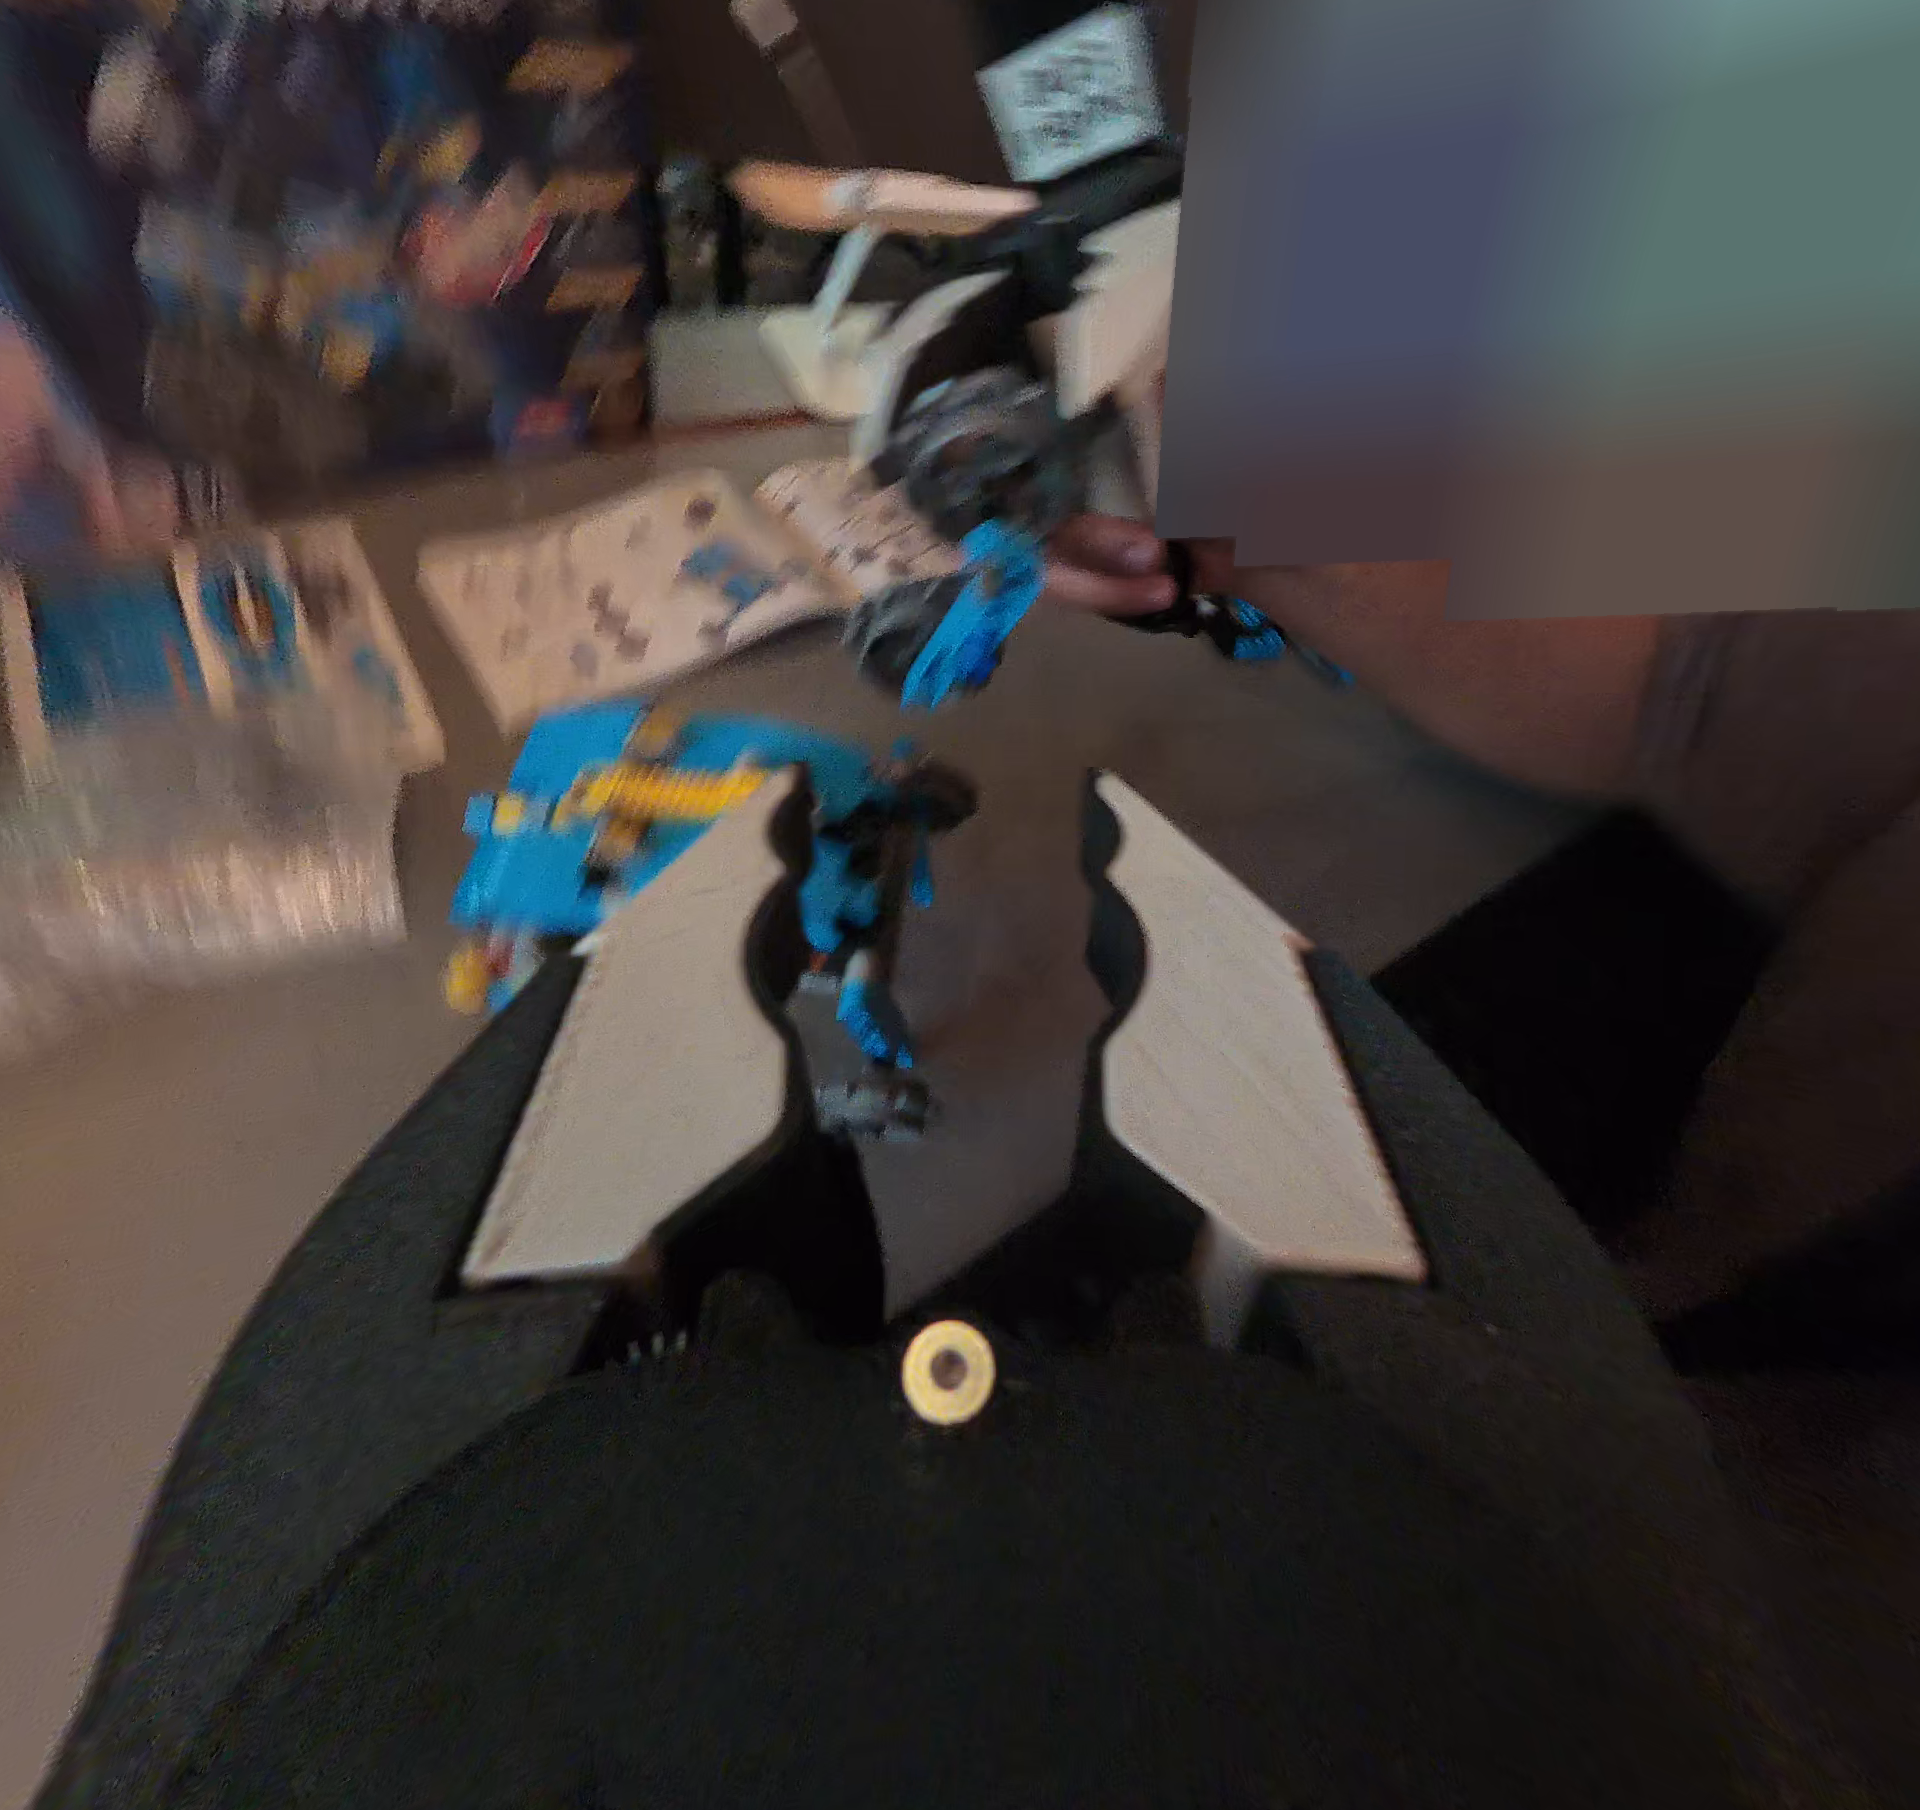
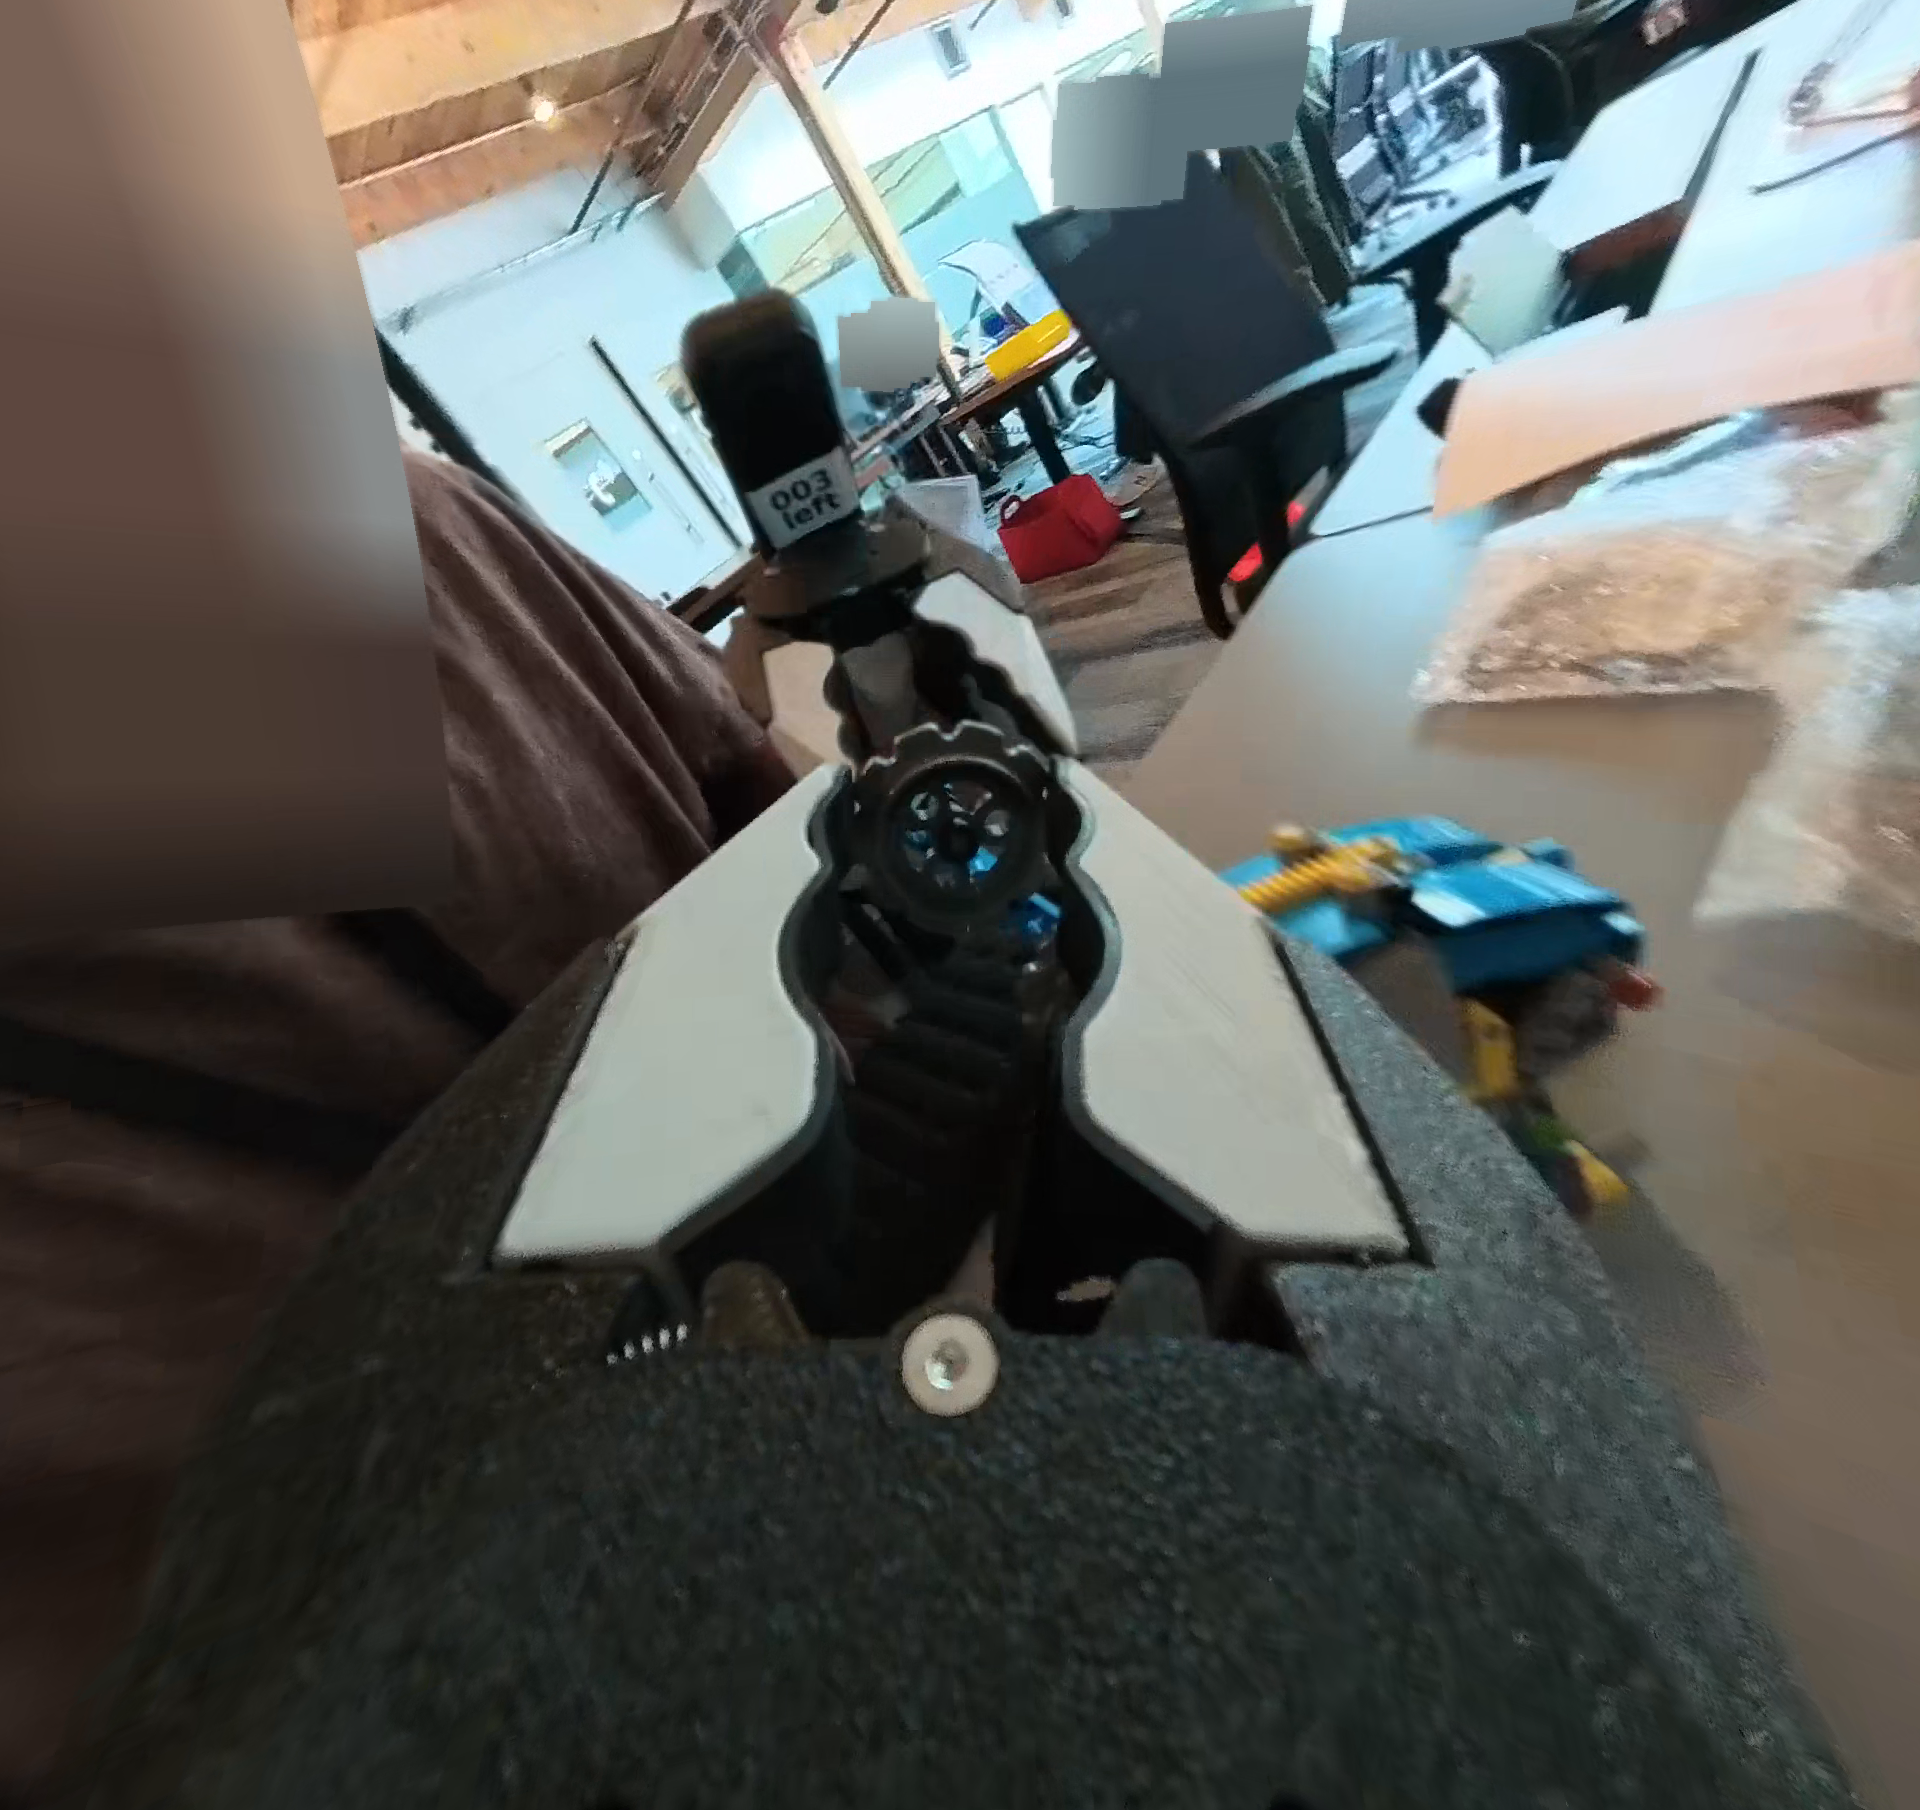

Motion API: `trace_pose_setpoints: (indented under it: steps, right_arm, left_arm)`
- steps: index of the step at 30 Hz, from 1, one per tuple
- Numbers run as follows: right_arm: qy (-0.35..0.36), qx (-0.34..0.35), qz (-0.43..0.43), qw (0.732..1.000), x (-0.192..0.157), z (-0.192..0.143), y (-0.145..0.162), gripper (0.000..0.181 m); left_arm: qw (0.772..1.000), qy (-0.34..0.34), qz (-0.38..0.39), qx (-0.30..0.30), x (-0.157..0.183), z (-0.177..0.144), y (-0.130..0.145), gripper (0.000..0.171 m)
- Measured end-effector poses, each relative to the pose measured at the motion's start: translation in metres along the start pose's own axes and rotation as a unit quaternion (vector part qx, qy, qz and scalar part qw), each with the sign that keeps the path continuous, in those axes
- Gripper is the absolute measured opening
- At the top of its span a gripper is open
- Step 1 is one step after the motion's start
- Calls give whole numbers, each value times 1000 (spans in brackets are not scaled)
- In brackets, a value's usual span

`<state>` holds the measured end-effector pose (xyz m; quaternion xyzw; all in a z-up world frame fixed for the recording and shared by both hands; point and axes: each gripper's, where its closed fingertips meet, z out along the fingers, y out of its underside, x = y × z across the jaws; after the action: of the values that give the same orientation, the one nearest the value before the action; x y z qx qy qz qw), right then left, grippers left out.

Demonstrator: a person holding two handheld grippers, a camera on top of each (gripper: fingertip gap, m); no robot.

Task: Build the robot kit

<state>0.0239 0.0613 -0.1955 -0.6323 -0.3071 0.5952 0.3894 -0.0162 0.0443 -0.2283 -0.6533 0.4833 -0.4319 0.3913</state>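
Note:
My right gripper (image 2: 951, 789) is shut on a black toothed wheel assembly (image 2: 951, 835) with a blue hub, held above the table edge. In the blurred left wrist view, the same gripper (image 1: 977, 441) is up at the back right, with the wheel assembly (image 1: 966, 472) and a blue claw-like piece (image 1: 971, 617) hanging from it. My left gripper (image 1: 951, 794) is open and empty, low over the table. A small blue and black brick figure (image 1: 873, 887) lies between its fingertips. A blue and yellow brick model (image 1: 582, 825) lies just to the left and also shows in the right wrist view (image 2: 1455, 898).
Open instruction booklets (image 1: 644, 586) lie behind the model, with a colourful box (image 1: 312, 202) at the back left and clear plastic bags (image 1: 208, 846) at the left. In the right wrist view, more bags (image 2: 1621, 607), cardboard (image 2: 1662, 389) and an office chair (image 2: 1226, 378) show. A brown sleeve (image 2: 582, 680) is at the left.

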Motion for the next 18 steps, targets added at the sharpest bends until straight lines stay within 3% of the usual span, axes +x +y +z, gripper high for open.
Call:
trace_pose_setpoints:
  steps: [3,7,13,18]
  right_arm:
    - [-14,-5,-23,1000,-28,21,-5,36]
    - [6,-35,-53,998,-51,33,1,36]
    - [6,-53,-67,996,-83,45,11,37]
    - [15,-55,-74,996,-95,46,20,37]
  left_arm:
    - [997,7,77,17,27,-5,-19,27]
    - [996,26,81,39,45,-25,-31,24]
    - [991,48,120,33,70,-38,-28,7]
    - [985,33,165,23,83,-43,-22,5]
